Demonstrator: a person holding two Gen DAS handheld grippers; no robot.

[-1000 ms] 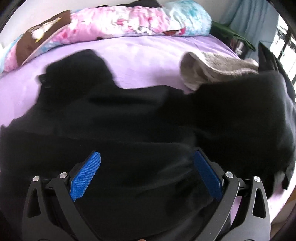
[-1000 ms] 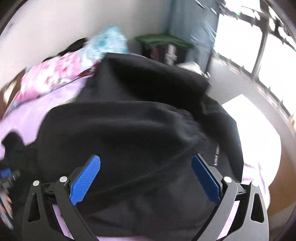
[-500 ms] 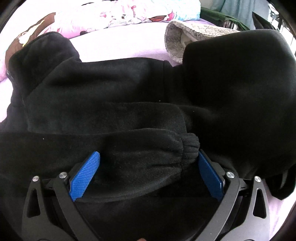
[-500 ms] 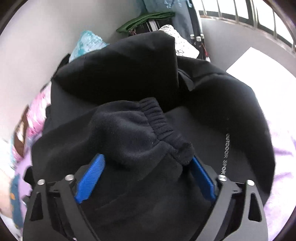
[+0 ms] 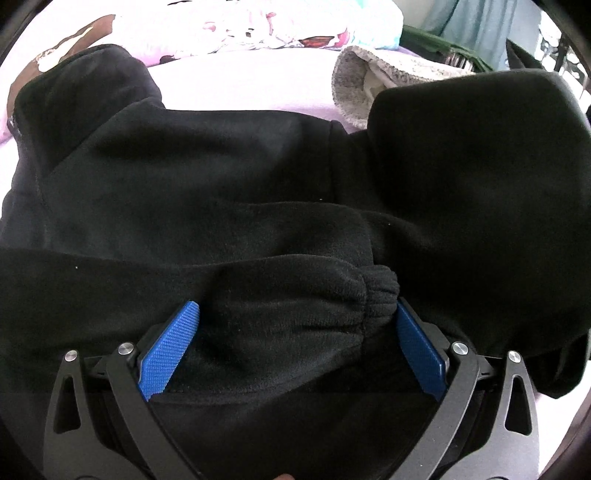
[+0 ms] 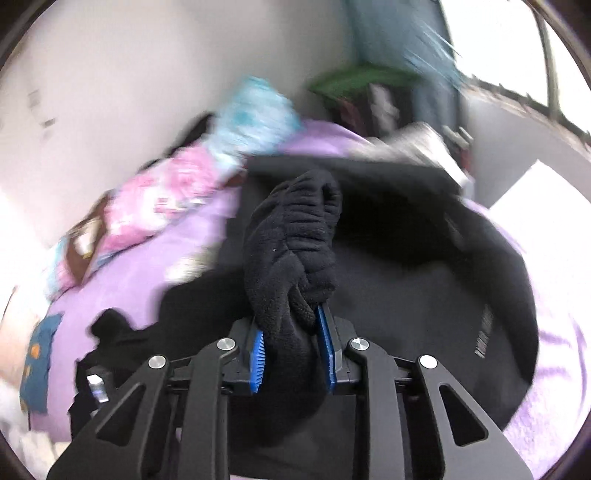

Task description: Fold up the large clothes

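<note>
A large black fleece jacket [image 5: 207, 177] lies spread on the purple bed; it also shows in the right wrist view [image 6: 424, 295]. My left gripper [image 5: 291, 347] is open, its blue pads either side of a sleeve with a ribbed cuff [image 5: 380, 291] that lies across the body. My right gripper [image 6: 291, 339] is shut on the other sleeve's bunched cuff [image 6: 295, 243], which stands up between its pads above the jacket.
A pink and blue floral quilt [image 5: 258, 22] lies along the far side of the bed by the wall. A grey knitted garment [image 5: 369, 70] lies behind the jacket. A green-topped stand [image 6: 362, 81] and a window are at the right.
My right gripper has closed on the sleeve cuff and lifted it, swinging the view. My left gripper has come lower over the other sleeve and stays open.
</note>
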